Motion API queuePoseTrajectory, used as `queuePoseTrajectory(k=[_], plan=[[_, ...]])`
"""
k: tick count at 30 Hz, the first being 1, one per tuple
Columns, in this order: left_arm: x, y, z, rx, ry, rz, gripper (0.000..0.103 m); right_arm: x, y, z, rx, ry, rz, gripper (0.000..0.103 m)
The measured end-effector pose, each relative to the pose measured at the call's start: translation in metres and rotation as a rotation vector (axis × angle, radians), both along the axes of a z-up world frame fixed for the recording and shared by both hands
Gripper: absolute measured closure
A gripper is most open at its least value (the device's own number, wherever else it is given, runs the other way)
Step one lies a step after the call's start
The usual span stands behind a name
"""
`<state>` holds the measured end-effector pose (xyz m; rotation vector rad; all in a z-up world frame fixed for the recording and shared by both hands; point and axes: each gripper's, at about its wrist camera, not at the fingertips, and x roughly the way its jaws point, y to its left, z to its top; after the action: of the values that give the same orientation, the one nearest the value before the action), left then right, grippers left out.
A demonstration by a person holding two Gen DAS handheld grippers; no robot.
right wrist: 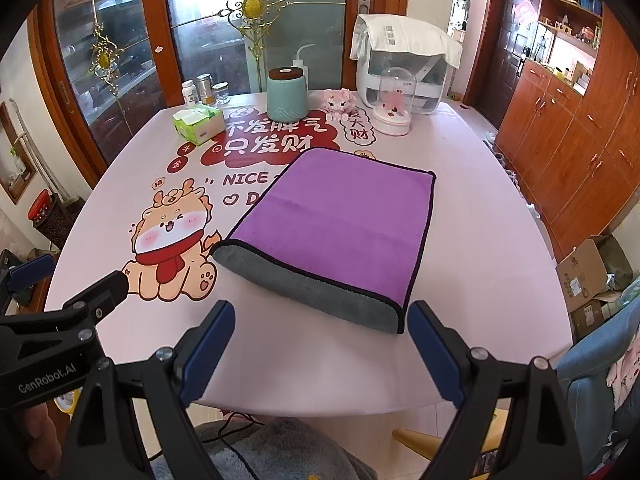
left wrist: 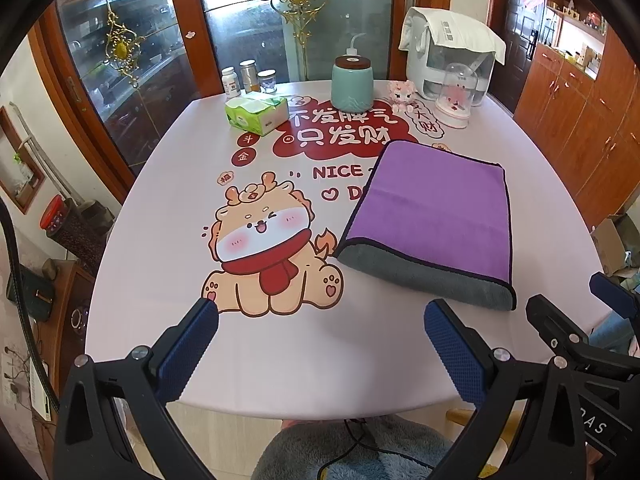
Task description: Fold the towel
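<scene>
The left hand-held gripper (left wrist: 320,320) hangs released over the near edge of the bench (left wrist: 168,240), its blue-padded fingers (left wrist: 188,344) spread wide with nothing between them. The right hand-held gripper (right wrist: 320,320) is likewise released, fingers (right wrist: 208,352) wide apart and holding nothing, hovering above the near bench edge; its right fingertip sits just beside the towel's near right corner. Each camera catches the other gripper at its frame edge, so the two are side by side. Ahead lies the towel (right wrist: 340,224), folded into a rectangle with the purple face up and a dark binding round its edge; at the near end the grey underside shows as a rounded band below the purple layer. It rests flat on the right-centre of the bench, slightly angled, touching neither gripper. To its left a cartoon dragon (left wrist: 264,248) with a red scarf is printed on the pink cover, and the towel overlaps some printed lettering. Farther back stand a tissue pack (left wrist: 256,114), three small jars (left wrist: 248,78), a teal canister (left wrist: 352,84), a pink plush toy (left wrist: 402,94), a glass dome (left wrist: 458,96) and a white appliance (left wrist: 452,52) draped with a cloth.
</scene>
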<state>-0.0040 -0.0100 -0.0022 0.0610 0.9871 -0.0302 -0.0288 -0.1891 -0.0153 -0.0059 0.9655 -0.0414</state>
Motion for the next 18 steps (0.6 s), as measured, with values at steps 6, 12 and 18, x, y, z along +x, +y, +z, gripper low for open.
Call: queuePoseTrajectory(k=[6,12,18], plan=[[0.0005,0.0013,0.0001,0.004,0.003,-0.004,0.001,0.0018,-0.0004,-0.0004,0.0,0.003,-0.002,0.014],[0.0005,0.0011,0.0001,0.004,0.002,-0.004,0.001,0.0012,-0.0007,-0.0008,0.0,0.001,-0.001,0.014],[-0.0003,0.001,0.0011,0.004,0.001,-0.003,0.001,0.0008,-0.001,-0.0005,0.0,0.002,-0.001,0.014]])
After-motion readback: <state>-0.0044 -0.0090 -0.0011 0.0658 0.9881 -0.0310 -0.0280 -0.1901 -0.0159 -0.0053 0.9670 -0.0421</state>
